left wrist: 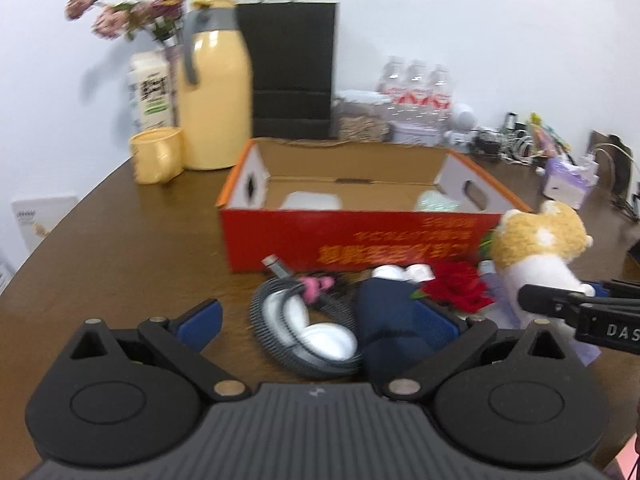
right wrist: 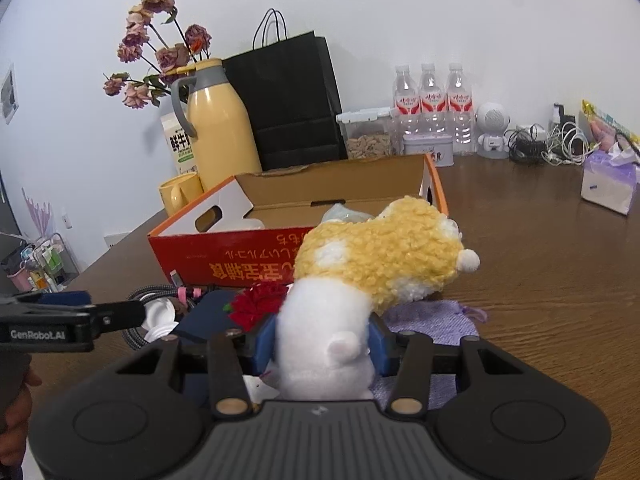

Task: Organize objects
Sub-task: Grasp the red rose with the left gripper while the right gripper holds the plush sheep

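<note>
My right gripper (right wrist: 322,342) is clamped on the plush toy (right wrist: 360,280), its blue pads (right wrist: 264,340) pressing the white body from both sides while the yellow head tips forward toward the red cardboard box (right wrist: 240,256). From my left wrist view I see the same toy (left wrist: 536,248) held just off the box's right front corner. My left gripper (left wrist: 316,320) has its jaws spread wide with nothing between the pads, and I have it poised over the pile in front of the box (left wrist: 352,236): a coiled grey cable (left wrist: 280,320) with a white round piece inside it, a dark blue cloth item (left wrist: 392,320) touching the cable, and a red fabric flower (left wrist: 456,288) just beside that. A purple pouch (right wrist: 432,320) lies on the brown table (right wrist: 540,280) under the toy. The box stands open, with a pale item (left wrist: 312,200) and a greenish packet (left wrist: 436,200) inside.
</note>
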Motion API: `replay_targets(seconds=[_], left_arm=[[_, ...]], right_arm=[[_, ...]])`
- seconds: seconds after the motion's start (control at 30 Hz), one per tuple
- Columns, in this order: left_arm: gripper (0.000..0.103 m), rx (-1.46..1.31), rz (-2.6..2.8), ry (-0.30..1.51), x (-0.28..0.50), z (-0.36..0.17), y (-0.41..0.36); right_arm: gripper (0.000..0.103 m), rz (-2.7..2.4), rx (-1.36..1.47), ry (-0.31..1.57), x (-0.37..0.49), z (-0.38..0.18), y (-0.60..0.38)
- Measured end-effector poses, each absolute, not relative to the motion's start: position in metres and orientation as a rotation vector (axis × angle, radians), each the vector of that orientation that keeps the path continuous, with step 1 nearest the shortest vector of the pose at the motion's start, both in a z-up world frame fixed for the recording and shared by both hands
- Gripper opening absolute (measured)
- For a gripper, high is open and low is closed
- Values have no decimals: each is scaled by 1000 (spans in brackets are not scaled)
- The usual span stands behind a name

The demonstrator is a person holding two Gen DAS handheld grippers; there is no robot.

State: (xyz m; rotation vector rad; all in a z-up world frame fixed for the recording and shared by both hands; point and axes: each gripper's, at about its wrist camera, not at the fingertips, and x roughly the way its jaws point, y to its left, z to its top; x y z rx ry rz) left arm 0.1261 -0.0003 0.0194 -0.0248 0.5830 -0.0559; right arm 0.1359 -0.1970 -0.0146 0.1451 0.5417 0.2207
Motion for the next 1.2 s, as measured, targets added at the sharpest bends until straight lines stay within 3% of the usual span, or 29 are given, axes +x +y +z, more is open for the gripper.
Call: replay_targets(seconds=[0.73,0.93,1.03,1.2], left_arm=[[102,57,-124,657,192,-4,-90],[71,36,-144,663,197,-6,-93],[50,18,-174,663,196,-5,-94],[38,17,-181,641,192,-1,-94]], right_arm=[[46,259,58,548,151,-18,-240],[46,281,55,545,155,-21,-242],[46,289,61,546,157,-23,-242],[46,293,65,549,157,-24,-241]])
